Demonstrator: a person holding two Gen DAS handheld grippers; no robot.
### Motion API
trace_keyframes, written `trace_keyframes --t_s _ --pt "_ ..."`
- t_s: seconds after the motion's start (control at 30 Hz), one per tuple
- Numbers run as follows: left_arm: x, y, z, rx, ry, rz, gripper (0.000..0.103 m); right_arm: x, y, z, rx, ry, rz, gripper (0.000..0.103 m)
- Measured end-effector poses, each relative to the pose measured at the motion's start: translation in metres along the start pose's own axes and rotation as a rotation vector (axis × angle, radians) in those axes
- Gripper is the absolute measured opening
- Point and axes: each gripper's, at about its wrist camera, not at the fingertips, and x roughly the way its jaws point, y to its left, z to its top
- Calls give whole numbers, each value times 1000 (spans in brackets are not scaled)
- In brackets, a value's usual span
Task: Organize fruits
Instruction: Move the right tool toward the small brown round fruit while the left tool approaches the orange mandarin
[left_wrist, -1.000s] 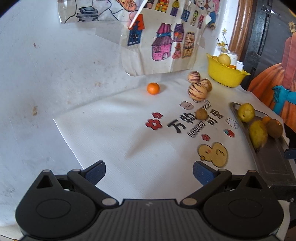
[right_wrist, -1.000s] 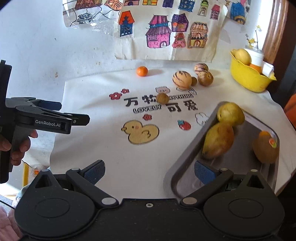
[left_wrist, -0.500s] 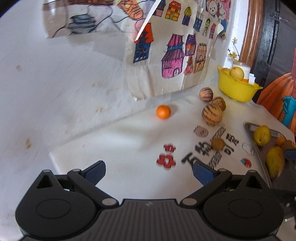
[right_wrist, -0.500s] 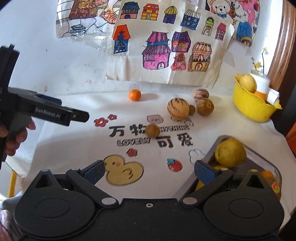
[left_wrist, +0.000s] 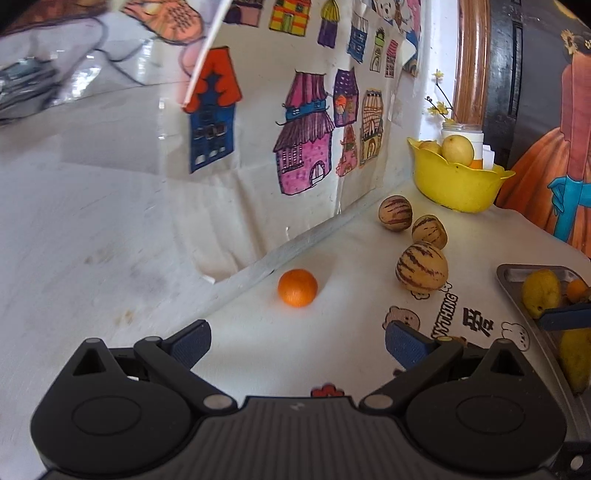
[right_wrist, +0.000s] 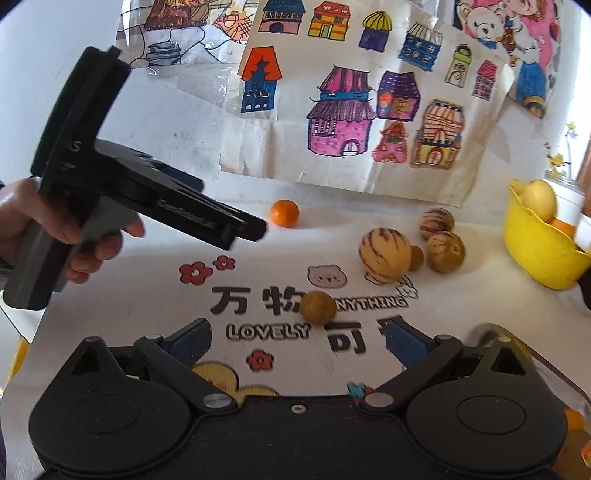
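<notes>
A white printed cloth (right_wrist: 147, 295) covers a table set against a wall hung with coloured drawings of houses (right_wrist: 340, 110). The left gripper (left_wrist: 297, 338) has its blue-padded fingers spread wide with nothing between them, pointing at a small round orange fruit (left_wrist: 297, 287) lying near the wall. The right gripper (right_wrist: 297, 338) is wide too, its jaws just starting to close on nothing; a small round brown fruit (right_wrist: 317, 307) sits just ahead of it. Three striped tan melons (right_wrist: 384, 254) cluster farther back, near a yellow plastic bowl (right_wrist: 539, 254) holding fruit. A grey metal tray (left_wrist: 517, 291) with yellow fruit lies at the right.
</notes>
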Motion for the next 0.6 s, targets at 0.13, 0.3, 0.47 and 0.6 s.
trace_keyframes --t_s 0.13,0.3,0.47,0.6 --pt "17 -1 6 27 12 -14 103 18 -2 4 17 16 10 89" --pt "31 -2 8 44 14 -22 102 32 -7 3 41 32 -5 78" --pt "45 -2 10 48 17 -20 100 39 -16 4 78 44 14 69" --pt "54 -1 14 34 29 -27 94 44 -19 4 80 51 15 58"
